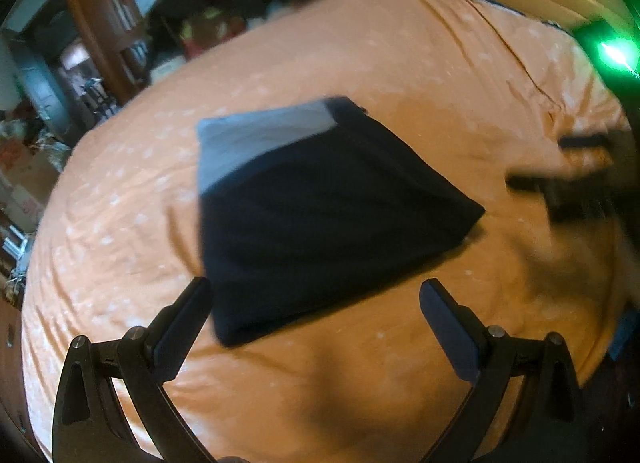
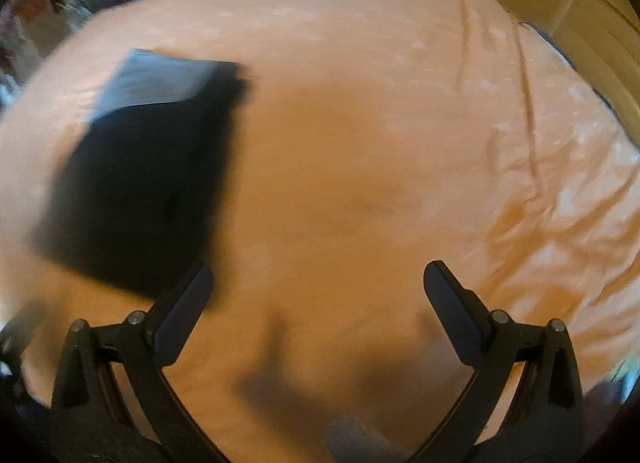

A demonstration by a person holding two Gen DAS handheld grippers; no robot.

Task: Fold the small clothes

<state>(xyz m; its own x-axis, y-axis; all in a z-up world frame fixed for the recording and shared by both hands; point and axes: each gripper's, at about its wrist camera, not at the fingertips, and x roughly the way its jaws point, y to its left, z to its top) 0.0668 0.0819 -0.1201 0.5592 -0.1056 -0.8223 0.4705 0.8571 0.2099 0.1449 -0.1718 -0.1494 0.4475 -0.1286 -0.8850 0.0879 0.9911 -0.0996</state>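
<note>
Left wrist view: the bed (image 1: pixel 400 63) with its orange cover carries a folded dark garment (image 1: pixel 320 215), grey band at its far end, lying flat, ahead of the left hand-held gripper (image 1: pixel 316 291), and the right hand-held gripper (image 2: pixel 318 275), both with fingers spread apart, empty.

No writing can be made out anywhere: the cardboard boxes (image 1: pixel 24 183) at nine o'clock in the left wrist view carry red printing, but it is far too blurred to read.
</note>
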